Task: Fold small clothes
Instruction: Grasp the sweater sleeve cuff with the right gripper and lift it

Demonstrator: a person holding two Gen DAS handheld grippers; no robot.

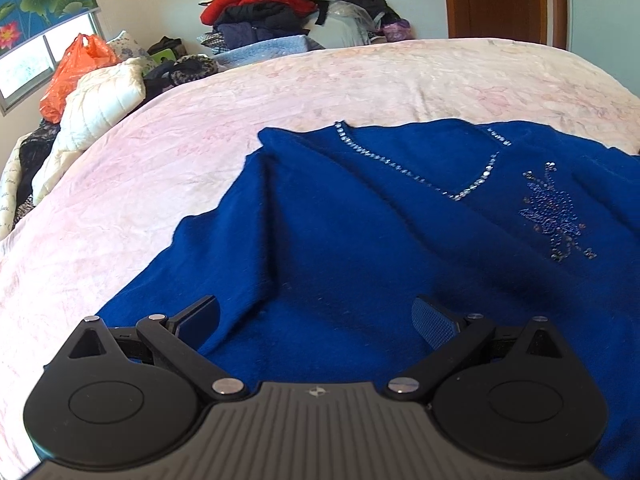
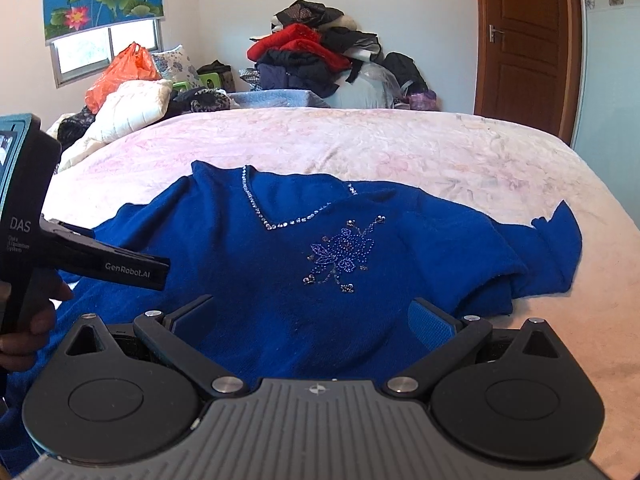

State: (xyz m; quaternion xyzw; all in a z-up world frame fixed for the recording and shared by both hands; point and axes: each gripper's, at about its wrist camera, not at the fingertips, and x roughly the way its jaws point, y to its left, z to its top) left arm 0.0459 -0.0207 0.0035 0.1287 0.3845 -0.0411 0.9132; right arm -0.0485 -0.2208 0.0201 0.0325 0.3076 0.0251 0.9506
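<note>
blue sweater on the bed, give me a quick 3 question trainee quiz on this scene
1. True or false: the blue sweater lies front side up on the pink bedspread.
2. Multiple choice: the right gripper is A) shut on the fabric, B) open over the sweater, C) out of view.
3. Fill in: in the right wrist view, the beaded flower sits just below the ____ neckline trim.

Key: 1 true; 2 B; 3 rhinestone. The left gripper is open too, and holds nothing.
</note>
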